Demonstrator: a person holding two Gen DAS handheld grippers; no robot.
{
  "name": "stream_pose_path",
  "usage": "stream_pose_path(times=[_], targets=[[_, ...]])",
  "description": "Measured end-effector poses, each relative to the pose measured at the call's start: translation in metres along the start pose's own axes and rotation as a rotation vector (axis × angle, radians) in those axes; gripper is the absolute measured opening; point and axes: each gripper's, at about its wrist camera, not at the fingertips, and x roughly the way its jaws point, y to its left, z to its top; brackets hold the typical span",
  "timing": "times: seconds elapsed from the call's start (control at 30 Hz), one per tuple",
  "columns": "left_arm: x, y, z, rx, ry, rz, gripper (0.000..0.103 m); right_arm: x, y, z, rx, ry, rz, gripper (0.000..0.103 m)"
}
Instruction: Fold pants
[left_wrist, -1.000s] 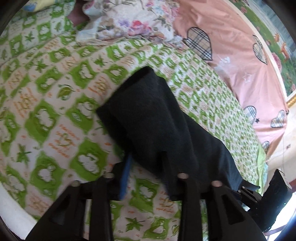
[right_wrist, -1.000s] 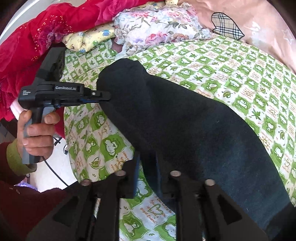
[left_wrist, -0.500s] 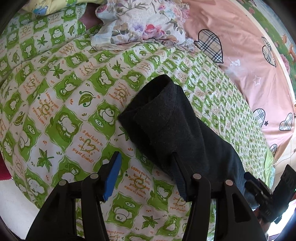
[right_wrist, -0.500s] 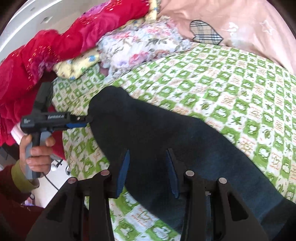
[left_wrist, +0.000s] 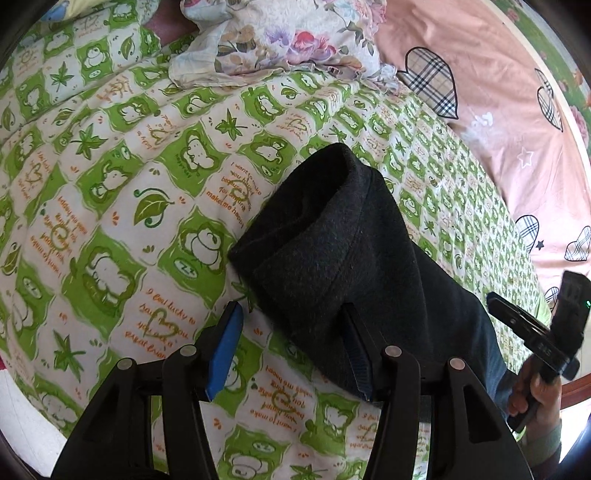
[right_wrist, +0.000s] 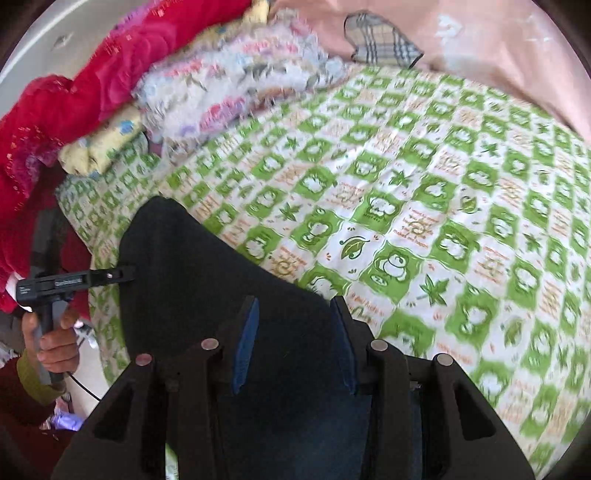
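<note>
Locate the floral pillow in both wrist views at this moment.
The floral pillow lies at the top centre of the left wrist view, on the green quilt; the right wrist view shows it upper left, beside the red blanket.

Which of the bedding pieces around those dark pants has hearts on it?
The pink sheet, at the bed's far side, carries plaid hearts. The green sheet under the pants shows leaves; the pillow is floral.

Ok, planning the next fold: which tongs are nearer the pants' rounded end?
Left. The left tongs sit open at the pants' edge by that end; the right tongs hover open farther along.
</note>
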Motion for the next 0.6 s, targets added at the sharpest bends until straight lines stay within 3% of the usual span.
stream_pose_path(times=[0.13, 0.2, 0.23, 0.27, 0.3, 0.37, 0.43, 0.6], targets=[[0.007, -0.003, 0.005, 0.004, -0.008, 0.002, 0.050, 0.036, -0.010, 0.004, -0.007, 0.110, 0.018, 0.041], [0.011, -0.006, 0.009, 0.009, -0.009, 0.013, 0.049, 0.045, -0.014, 0.005, 0.019, 0.124, 0.059, 0.041], [0.014, -0.007, 0.012, 0.009, -0.012, 0.017, 0.049, 0.046, -0.015, 0.006, 0.024, 0.124, 0.073, 0.038], [0.015, -0.008, 0.014, 0.007, -0.018, 0.018, 0.049, 0.044, -0.013, 0.006, 0.016, 0.121, 0.084, 0.021], [0.016, -0.009, 0.015, 0.007, -0.023, 0.019, 0.048, 0.042, -0.011, 0.005, 0.011, 0.115, 0.074, 0.018], [0.019, -0.011, 0.019, 0.007, -0.038, 0.017, 0.043, 0.036, -0.008, 0.002, 0.014, 0.089, 0.066, 0.013], [0.017, -0.012, 0.021, -0.003, -0.051, -0.016, 0.028, 0.024, -0.009, -0.001, 0.045, 0.034, 0.088, 0.012], [-0.019, -0.016, 0.023, -0.013, -0.099, -0.130, 0.020, -0.015, -0.004, -0.009, 0.102, -0.121, 0.157, 0.012]])
